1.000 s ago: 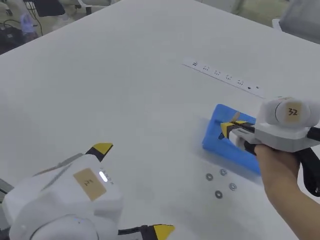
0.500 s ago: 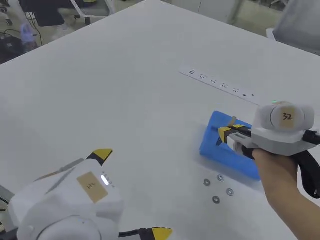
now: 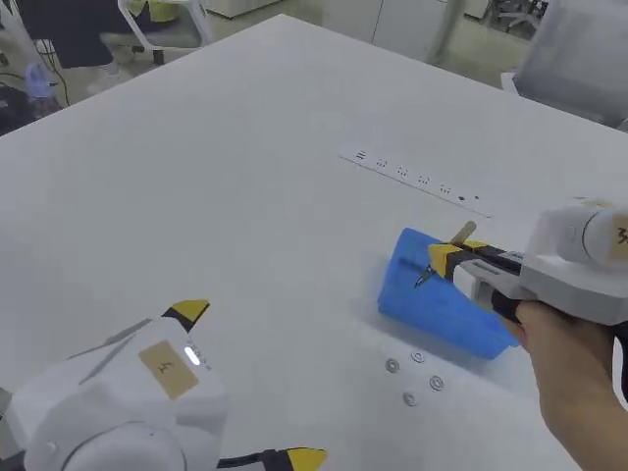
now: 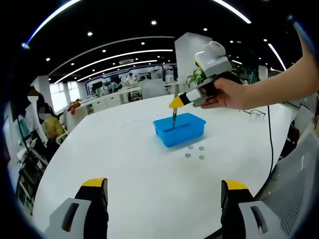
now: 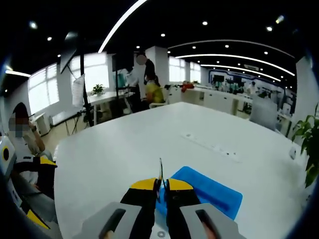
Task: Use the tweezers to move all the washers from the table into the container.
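Washers (image 3: 392, 366): four counted, lying flat on the white table (image 3: 245, 177) in a loose cluster at the lower right of the head view. They sit just beside the near wall of the container (image 3: 432, 312) and outside it.

Container: a blue rectangular tray, right of centre in the head view. What lies inside it cannot be made out.

Tweezers (image 3: 424, 277): clamped between the closed jaws of the right gripper (image 3: 444, 259), thin tips pointing down over the container. In the left gripper view the tips reach the container's rim line. Whether they touch it, or carry anything, cannot be told.

Right gripper: held by a hand (image 3: 564, 368) at the right edge of the head view. In its own view the two yellow-tipped jaws are pressed together on the tweezers at bottom centre, with the blue container just beyond.

Left gripper (image 3: 243, 387): lower left corner of the head view, well apart from the container. Its jaws stand wide apart with nothing between them, over bare table.

Power strip (image 3: 412, 175): a white strip lying on the table beyond the container, above it in the head view.
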{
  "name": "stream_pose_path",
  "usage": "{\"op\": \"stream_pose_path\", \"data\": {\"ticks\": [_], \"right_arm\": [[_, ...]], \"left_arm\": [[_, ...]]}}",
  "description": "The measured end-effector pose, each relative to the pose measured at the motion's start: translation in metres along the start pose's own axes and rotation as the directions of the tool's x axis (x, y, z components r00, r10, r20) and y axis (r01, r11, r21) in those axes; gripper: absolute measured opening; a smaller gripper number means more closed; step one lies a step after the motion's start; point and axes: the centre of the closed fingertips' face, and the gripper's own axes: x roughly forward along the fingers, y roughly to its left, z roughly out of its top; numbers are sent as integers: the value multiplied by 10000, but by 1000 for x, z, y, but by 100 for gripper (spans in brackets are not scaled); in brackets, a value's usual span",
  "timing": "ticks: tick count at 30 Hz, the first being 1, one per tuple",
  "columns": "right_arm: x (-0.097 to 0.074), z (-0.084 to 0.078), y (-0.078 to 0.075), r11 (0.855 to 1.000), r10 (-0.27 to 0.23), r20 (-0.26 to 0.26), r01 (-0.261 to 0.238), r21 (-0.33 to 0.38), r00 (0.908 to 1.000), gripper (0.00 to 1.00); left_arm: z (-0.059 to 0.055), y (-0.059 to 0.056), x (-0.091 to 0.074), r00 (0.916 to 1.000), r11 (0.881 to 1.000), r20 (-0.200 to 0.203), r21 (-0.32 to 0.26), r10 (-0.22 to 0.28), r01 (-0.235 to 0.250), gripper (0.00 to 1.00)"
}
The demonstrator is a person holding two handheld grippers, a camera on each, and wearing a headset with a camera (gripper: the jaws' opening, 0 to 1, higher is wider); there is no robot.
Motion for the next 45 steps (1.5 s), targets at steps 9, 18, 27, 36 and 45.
{"op": "stream_pose_path", "data": {"ticks": [9, 18, 27, 36, 45], "right_arm": [[-8, -18, 21, 9989, 462, -329, -459, 116, 9984, 3], [-4, -48, 26, 9977, 612, -856, -584, 340, 9944, 3], [5, -71, 20, 9975, 625, -1367, -572, 422, 9886, 3], [10, -83, 20, 9979, 551, -1610, -486, 437, 9854, 3], [11, -82, 20, 9990, 430, -1575, -406, 183, 9866, 3]], "left_arm": [[1, -3, 0, 9998, 9998, 53, 59, -167, 167, 96], [1, -3, 0, 9999, 9999, 54, -21, -148, 148, 96], [-1, -4, 1, 9997, 9997, -67, 46, -227, 227, 95], [-3, -4, 1, 9997, 9997, -133, 116, -198, 200, 95], [-5, -5, 2, 9995, 9995, -225, 206, -235, 239, 95]]}}
